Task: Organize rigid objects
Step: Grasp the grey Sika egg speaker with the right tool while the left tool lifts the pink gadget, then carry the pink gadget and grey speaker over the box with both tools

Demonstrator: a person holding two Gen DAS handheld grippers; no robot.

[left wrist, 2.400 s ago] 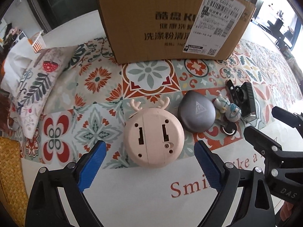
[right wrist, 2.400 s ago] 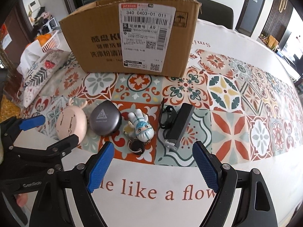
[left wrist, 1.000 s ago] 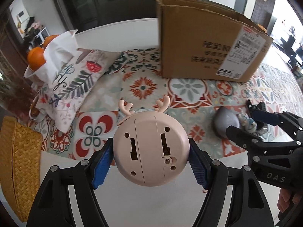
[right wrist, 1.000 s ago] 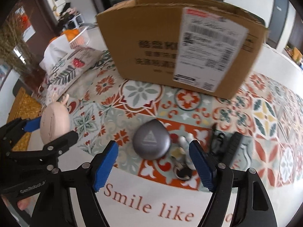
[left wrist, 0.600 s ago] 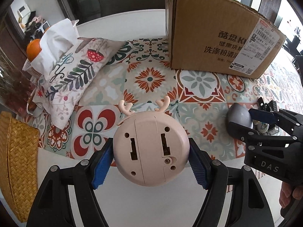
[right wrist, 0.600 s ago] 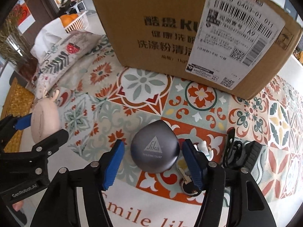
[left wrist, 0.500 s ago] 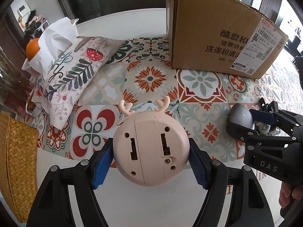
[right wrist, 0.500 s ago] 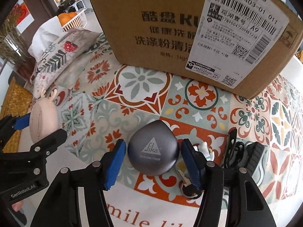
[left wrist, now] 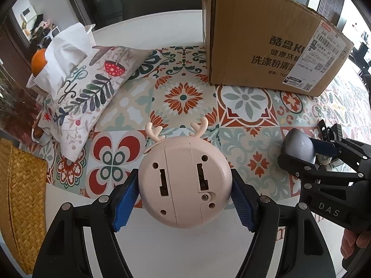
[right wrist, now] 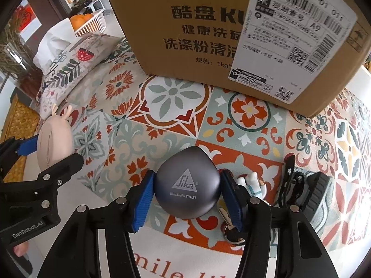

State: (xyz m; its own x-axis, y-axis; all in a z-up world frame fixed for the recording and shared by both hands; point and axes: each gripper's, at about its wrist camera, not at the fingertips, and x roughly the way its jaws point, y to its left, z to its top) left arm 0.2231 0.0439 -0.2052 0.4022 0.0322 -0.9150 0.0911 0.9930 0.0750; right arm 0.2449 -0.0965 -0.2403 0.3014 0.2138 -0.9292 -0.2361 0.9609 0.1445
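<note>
Just closed right gripper (right wrist: 186, 188) onto grey case (right wrist: 187, 185), left (left wrist: 184, 191) clamped on pink toy (left wrist: 184, 180); lift straight up, mind keys (right wrist: 229, 229) beside right pad.

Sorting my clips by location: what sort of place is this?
Probably a home dining area: a round white table with a patterned tile-print tablecloth, a floral fabric tissue cover, and a white basket of oranges beyond it.
</note>
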